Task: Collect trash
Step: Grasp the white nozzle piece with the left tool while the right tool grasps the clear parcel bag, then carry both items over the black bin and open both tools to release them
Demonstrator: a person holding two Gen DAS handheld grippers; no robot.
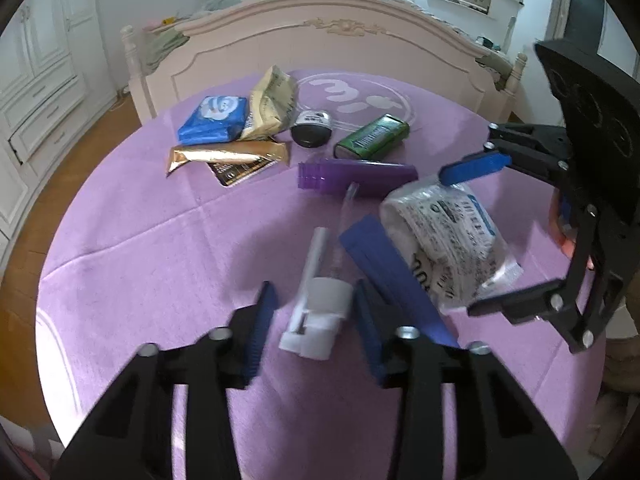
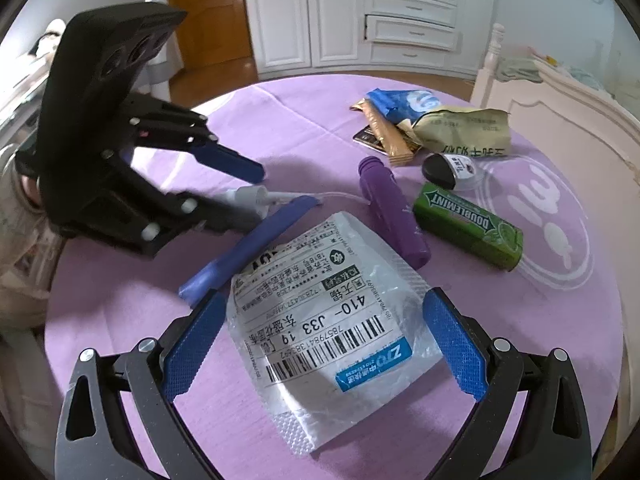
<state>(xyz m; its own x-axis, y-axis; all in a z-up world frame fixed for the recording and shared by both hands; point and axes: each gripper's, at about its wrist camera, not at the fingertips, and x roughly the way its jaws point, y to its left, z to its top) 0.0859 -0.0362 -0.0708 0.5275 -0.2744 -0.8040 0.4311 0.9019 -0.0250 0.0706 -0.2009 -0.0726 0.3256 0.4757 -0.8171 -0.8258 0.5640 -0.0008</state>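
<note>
Lying nearest, courier bag: a crumpled translucent plastic mailer with a white printed label, barcode and a blue logo strip, flat on the purple cloth between the right gripper's blue ribbed pads, which stand wide apart and do not press on it
Spray pump: a white plastic pump head with a thin clear dip tube, lying on the cloth between the left gripper's blue pads; the pads sit narrowed either side of it, and whether they touch it is hard to say through the blur
Blue strip: a flat matte blue piece, long and slightly bent, beside the mailer and touching the left gripper's near pad
Purple tube: a smooth cylindrical purple bottle with a ribbed neck, on its side just past the mailer
Gum pack: a glossy green rectangular box printed DOUBLEMINT, next to the bottle
Small container: a rounded black-and-clear case with a label
Wrappers: a creased cream foil bag, a shiny gold bar wrapper over a dark card, and a blue soft tissue pack, clustered at the far edge
Beyond the table: a cream carved footboard and white panelled cupboards
</note>
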